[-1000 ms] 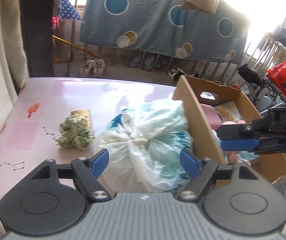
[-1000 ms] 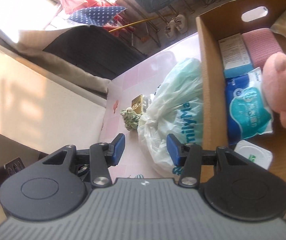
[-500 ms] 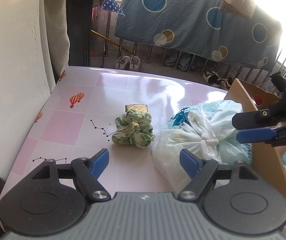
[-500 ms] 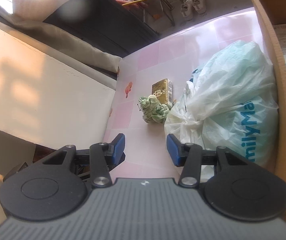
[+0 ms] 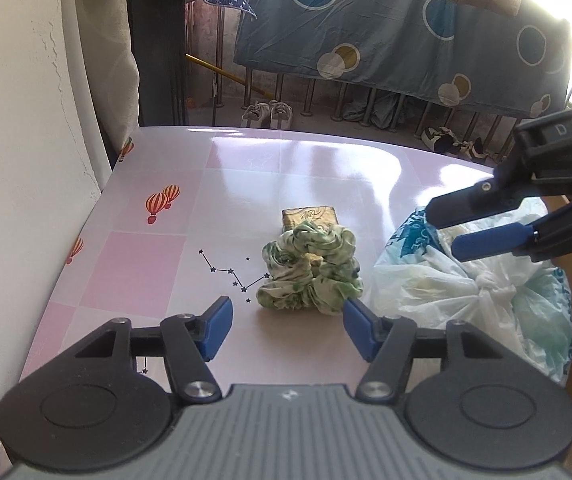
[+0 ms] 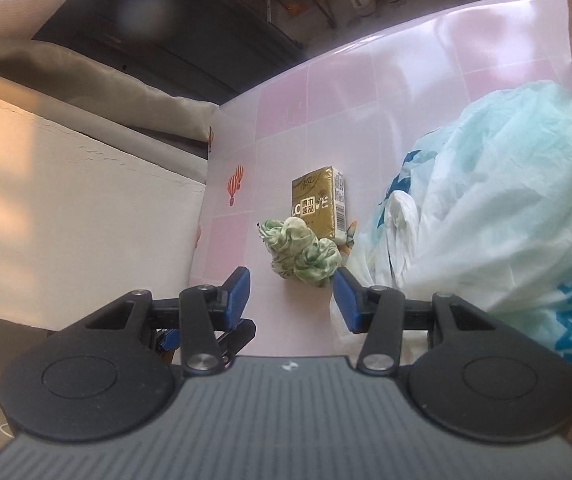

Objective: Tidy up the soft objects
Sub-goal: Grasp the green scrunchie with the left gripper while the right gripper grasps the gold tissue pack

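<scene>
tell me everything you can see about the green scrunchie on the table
The green scrunchie is a ruffled ring of soft fabric, pale green and white with darker green blotches. It lies bunched up on the pink tiled table, free of both grippers. A gold tissue pack sits right behind it, apparently touching, and the tied plastic bag lies close on its right. The left gripper points at it, jaws closing, nothing between them yet.

On the desk (image 5: 246, 168) the scrunchie (image 5: 311, 270) lies just ahead of the left tongs (image 5: 286, 326); a packet (image 5: 310, 214) touches it behind; the knotted bag (image 5: 473, 292) lies right, under the right tongs (image 5: 441, 228).
</scene>
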Demonstrator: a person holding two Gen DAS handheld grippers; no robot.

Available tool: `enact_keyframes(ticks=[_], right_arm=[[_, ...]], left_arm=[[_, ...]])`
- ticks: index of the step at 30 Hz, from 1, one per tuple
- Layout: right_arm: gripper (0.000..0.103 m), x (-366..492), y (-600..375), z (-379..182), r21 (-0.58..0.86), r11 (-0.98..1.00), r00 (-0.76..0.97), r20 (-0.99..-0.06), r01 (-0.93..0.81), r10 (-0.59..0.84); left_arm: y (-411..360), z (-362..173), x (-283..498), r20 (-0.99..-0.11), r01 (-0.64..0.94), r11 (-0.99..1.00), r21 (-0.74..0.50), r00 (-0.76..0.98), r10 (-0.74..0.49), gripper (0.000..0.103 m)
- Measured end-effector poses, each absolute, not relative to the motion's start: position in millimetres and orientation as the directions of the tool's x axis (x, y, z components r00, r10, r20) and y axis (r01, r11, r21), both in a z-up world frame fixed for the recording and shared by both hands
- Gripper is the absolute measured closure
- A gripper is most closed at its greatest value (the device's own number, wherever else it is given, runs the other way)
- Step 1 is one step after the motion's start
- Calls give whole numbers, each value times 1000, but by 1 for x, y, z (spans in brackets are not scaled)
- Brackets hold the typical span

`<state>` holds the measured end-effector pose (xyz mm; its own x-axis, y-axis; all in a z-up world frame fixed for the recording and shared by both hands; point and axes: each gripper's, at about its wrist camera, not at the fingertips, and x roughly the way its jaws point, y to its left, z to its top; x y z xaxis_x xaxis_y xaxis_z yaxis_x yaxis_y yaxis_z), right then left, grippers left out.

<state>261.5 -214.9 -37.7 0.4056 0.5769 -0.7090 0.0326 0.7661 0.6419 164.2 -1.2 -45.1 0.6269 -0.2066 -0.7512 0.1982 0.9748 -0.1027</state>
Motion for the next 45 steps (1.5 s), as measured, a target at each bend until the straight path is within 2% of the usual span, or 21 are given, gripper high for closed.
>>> enact_keyframes(ticks=[4, 10, 16, 18, 20, 25, 29, 38, 45], right_arm=[[57, 294, -196, -46, 614, 789, 377, -737, 23, 561], [49, 343, -162, -68, 523, 852, 336, -805, 15, 488], [46, 371, -140, -99, 458, 889, 284, -855, 24, 433], [45, 375, -134, -108, 436, 900, 275, -868, 22, 414], [45, 375, -128, -112, 429, 903, 284, -867, 2, 411], [47, 374, -123, -110, 388, 921, 304, -874, -35, 379], [56, 373, -123, -109, 364, 930, 332, -872, -49, 359], [65, 359, -137, -96, 395, 918, 367, -850, -30, 377], [65, 338, -141, -65, 404, 914, 412, -825, -46, 386]], left_arm=[[-5, -54, 185, -764, 195, 976, -94, 614, -197, 43], [-11, -72, 219, -805, 192, 977, -95, 562, -189, 40], [-5, -95, 243, -843, 151, 975, -164, 492, -218, 43], [-3, -100, 247, -851, 140, 972, -188, 471, -233, 48], [-1, -105, 250, -857, 125, 968, -216, 451, -249, 60], [-1, -110, 253, -859, 107, 964, -244, 437, -266, 79], [-6, -107, 249, -858, 113, 971, -212, 455, -240, 87], [5, -87, 236, -828, 121, 968, -221, 500, -252, 91], [16, -58, 217, -797, 110, 966, -233, 547, -254, 91]])
